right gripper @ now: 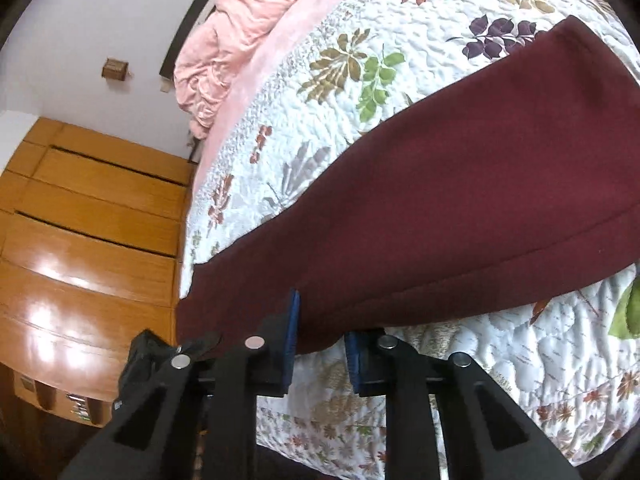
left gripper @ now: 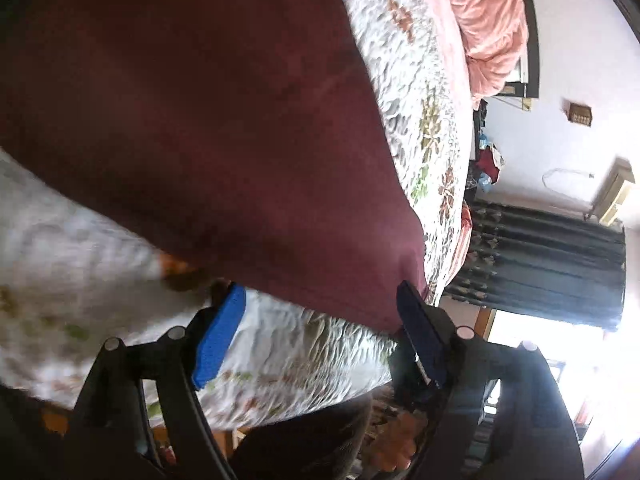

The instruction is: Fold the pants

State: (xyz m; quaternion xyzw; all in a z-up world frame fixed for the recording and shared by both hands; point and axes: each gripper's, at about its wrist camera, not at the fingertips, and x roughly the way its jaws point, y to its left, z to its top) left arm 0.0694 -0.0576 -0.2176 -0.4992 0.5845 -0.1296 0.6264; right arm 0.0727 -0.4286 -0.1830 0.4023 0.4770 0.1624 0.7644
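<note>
The maroon pants (left gripper: 192,112) lie spread on a white floral quilt (left gripper: 80,264). In the left wrist view my left gripper (left gripper: 320,300) is open, its blue pads (left gripper: 220,336) wide apart just below the fabric's lower edge, the right pad touching the corner of the cloth. In the right wrist view the pants (right gripper: 460,200) run diagonally across the quilt (right gripper: 360,100). My right gripper (right gripper: 322,340) is open, with the fabric's lower edge hanging into the gap between its blue pads (right gripper: 294,340).
A pink blanket (right gripper: 240,32) is bunched at the head of the bed. A wooden wardrobe (right gripper: 88,232) stands left of the bed. Dark curtains (left gripper: 540,264) and a bright window sit beyond the bed's edge. A hand (left gripper: 396,444) shows below the left gripper.
</note>
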